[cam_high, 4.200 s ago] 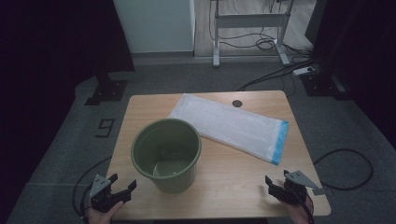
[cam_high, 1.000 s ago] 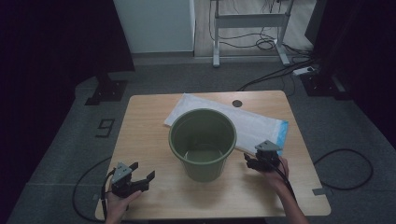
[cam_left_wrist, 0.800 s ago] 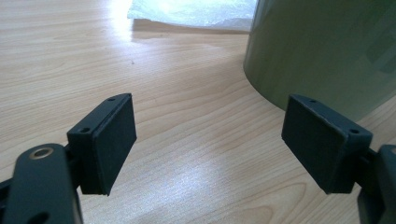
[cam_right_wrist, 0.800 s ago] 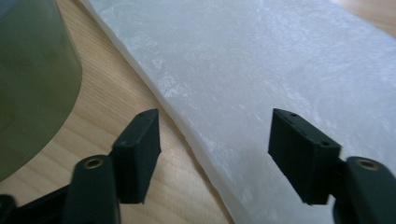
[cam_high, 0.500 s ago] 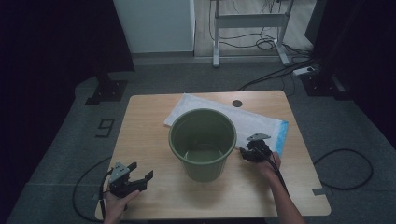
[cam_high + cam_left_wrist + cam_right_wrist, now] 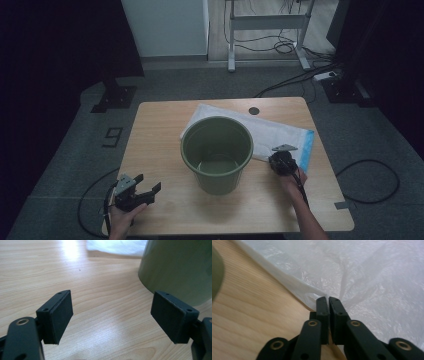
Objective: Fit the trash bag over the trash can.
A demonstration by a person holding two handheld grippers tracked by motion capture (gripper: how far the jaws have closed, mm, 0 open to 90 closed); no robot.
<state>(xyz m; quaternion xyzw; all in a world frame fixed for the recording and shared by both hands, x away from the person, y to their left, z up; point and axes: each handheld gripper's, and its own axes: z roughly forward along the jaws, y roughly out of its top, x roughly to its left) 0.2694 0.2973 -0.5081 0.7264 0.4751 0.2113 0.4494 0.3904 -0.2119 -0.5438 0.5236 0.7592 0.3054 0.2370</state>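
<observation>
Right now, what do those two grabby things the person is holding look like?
Each hand-held gripper is black. The left hand-held gripper has two flat, rectangular black pads with small screw holes, on arms with brass-coloured rivets. The right hand-held gripper carries a grey three-cornered plate on top, and a black cable trails back along the bare forearm. A dark cable also loops from the left one.

Right tool (image 6: pixel 276 161) now forward at the white bag's (image 6: pixel 280 135) near edge, jaws pinched onto the plastic.

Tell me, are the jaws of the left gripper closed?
No, the left gripper holds its two black jaws wide apart above the bare table, with nothing between them.
</observation>
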